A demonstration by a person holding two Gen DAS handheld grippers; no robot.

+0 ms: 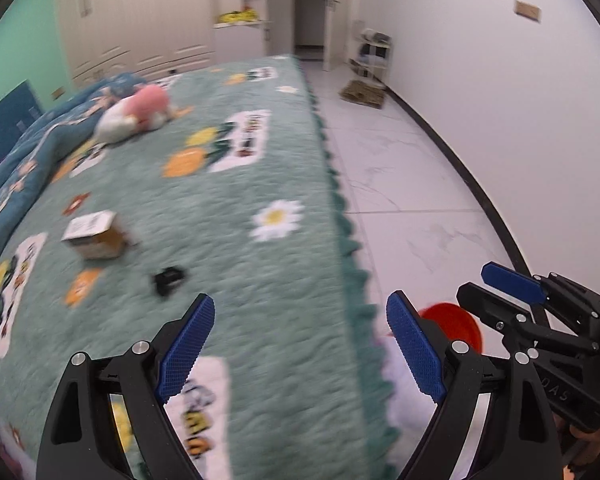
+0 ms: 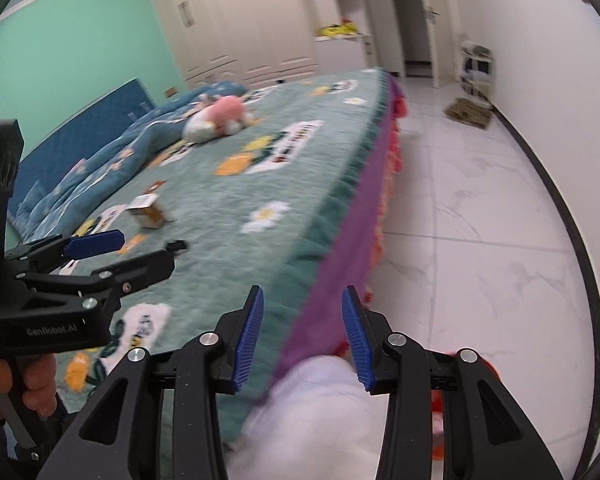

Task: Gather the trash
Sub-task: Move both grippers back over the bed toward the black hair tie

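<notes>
Both grippers hovered empty over the bed, trash not yet collected.

Left gripper (image 1: 300, 344) gaped wide; right gripper (image 2: 302, 332) stood half open, holding nothing. The small cardboard box (image 1: 94, 234) and black scrap (image 1: 169, 280) lay near each other on the plush green bedspread (image 1: 236, 216); pads could snag its pile. White tiled floor (image 1: 412, 184) lay beside the bed.

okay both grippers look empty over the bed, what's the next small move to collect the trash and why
Probably bring the left gripper forward and down toward the small black object on the green bedspread. Its jaws stand wide with nothing between them, and that object lies just ahead of its left fingertip. The small cardboard box sits a little beyond, a likely second pick. The right gripper is over the bed's edge, farther away.
</notes>
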